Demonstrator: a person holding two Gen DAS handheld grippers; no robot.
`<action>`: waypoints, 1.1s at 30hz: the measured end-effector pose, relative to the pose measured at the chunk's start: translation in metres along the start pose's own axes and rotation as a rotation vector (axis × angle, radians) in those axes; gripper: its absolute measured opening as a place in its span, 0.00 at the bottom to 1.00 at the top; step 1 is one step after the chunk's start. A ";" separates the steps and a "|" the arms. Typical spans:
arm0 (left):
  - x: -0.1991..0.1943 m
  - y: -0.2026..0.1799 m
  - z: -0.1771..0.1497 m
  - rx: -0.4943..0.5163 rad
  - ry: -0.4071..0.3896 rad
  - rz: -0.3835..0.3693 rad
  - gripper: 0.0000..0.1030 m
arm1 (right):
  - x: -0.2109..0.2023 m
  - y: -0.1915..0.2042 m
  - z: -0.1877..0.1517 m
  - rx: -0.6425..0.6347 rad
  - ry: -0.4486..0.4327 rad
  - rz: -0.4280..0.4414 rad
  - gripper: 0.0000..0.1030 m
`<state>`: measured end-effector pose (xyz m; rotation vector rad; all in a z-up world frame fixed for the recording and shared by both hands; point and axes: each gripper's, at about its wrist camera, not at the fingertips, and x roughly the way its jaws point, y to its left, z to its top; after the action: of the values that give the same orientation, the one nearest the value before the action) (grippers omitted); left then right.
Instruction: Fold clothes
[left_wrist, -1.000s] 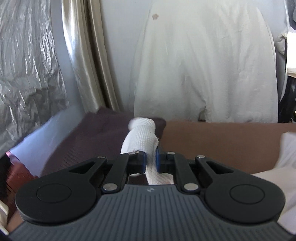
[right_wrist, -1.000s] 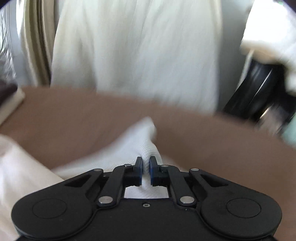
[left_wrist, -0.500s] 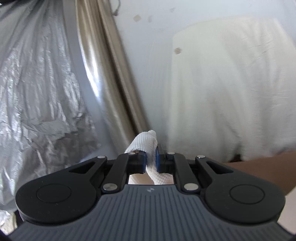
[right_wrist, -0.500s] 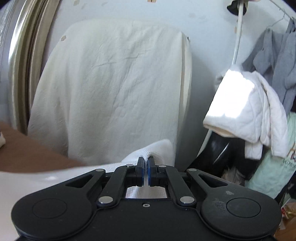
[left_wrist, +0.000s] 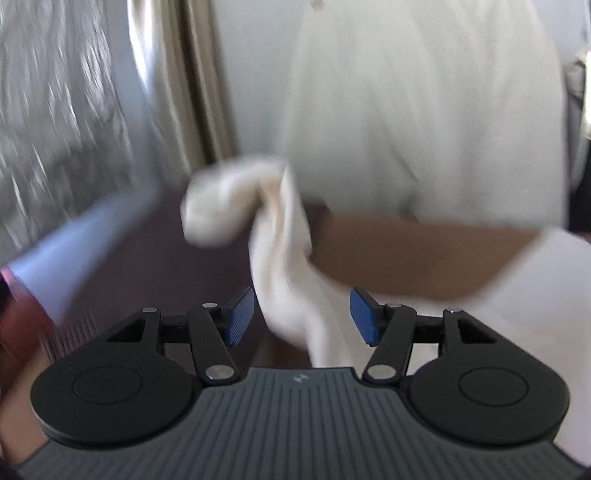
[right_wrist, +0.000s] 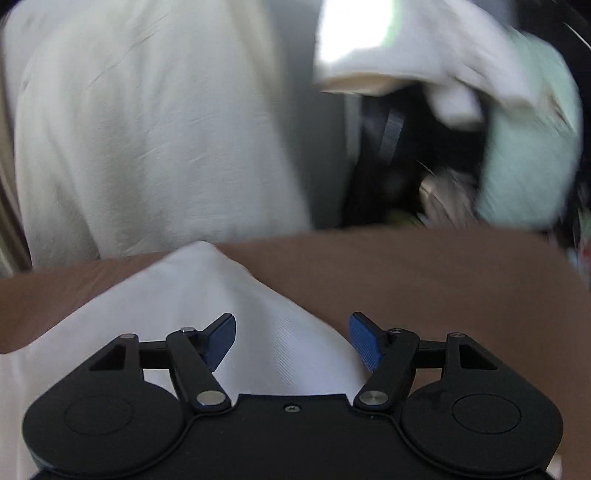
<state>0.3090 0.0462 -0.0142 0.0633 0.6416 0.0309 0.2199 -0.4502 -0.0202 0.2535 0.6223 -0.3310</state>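
Note:
A white ribbed garment (left_wrist: 280, 258) hangs blurred in front of my left gripper (left_wrist: 302, 314). Its jaws are opening, and the cloth drops between the blue pads without touching them. The same white garment (right_wrist: 221, 306) lies on the brown surface (right_wrist: 424, 280) in the right wrist view, with a peaked corner pointing away from me. My right gripper (right_wrist: 291, 341) is just above it. Its jaws are also opening, and the cloth shows between the pads, free of both.
A cream sheet (left_wrist: 424, 110) hangs behind the brown surface. A beige curtain (left_wrist: 184, 85) and silver foil (left_wrist: 55, 110) are at the left. A dark maroon cloth (left_wrist: 147, 266) lies at the surface's left end. Hung clothes (right_wrist: 517, 129) crowd the right.
Both grippers were shut on the white garment and have let go. Both dropped from a raised position back toward the brown surface, and the cloth is falling.

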 end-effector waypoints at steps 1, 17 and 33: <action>-0.005 -0.003 -0.017 -0.002 0.031 -0.018 0.56 | -0.013 -0.016 -0.012 0.010 -0.002 -0.005 0.70; 0.007 0.036 -0.146 -0.313 0.343 -0.289 0.64 | -0.091 -0.196 -0.139 0.570 0.120 0.164 0.71; -0.022 0.021 -0.165 -0.205 0.253 -0.117 0.08 | -0.072 -0.124 -0.110 0.010 0.011 -0.368 0.03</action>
<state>0.1924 0.0748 -0.1319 -0.1784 0.8908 -0.0084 0.0604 -0.5114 -0.0793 0.1495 0.6779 -0.6868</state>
